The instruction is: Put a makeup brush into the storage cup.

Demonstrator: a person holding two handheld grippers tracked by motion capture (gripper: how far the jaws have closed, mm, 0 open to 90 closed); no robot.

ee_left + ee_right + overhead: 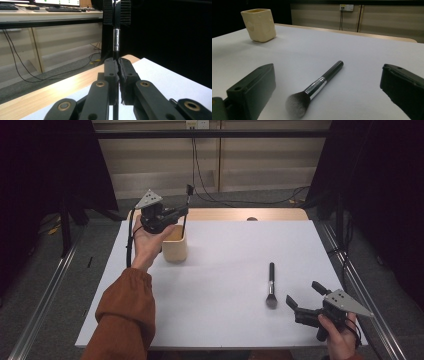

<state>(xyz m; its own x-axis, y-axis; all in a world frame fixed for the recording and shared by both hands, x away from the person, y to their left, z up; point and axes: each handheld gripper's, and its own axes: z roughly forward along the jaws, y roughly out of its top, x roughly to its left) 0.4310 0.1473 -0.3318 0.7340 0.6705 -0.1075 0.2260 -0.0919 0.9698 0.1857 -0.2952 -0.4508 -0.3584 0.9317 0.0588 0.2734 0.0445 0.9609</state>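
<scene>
Comb brush (188,202) sits pinched in the left gripper (184,211), jaws fully closed on its thin black handle, held upright over the open mouth of the beige cup (175,249) at the far left of the bench (225,320). Looks like the drop-in step: keep the handle vertical, centre the lower tip inside the cup rim, lower until it's well inside the walls, then release; letting go high or tilted risks the tip catching the rim or tipping the cup. In the left gripper view the handle (116,47) is slim, glossy black with a shiny metal ferrule, topped by a flat head with fine, dense black teeth on both sides. Cup is matte, squarish with rounded corners, looks like ceramic or wood, likely light. Bench top is a smooth white sheet over a pale wood edge. To the right, a makeup brush (271,286) lies flat: round black handle, chrome ferrule, soft fluffy dome of grey bristles pointing at the person. Right gripper (305,296) rests near the bench's right front corner, jaws spread wide, holding nothing, brush just ahead of it.
</scene>
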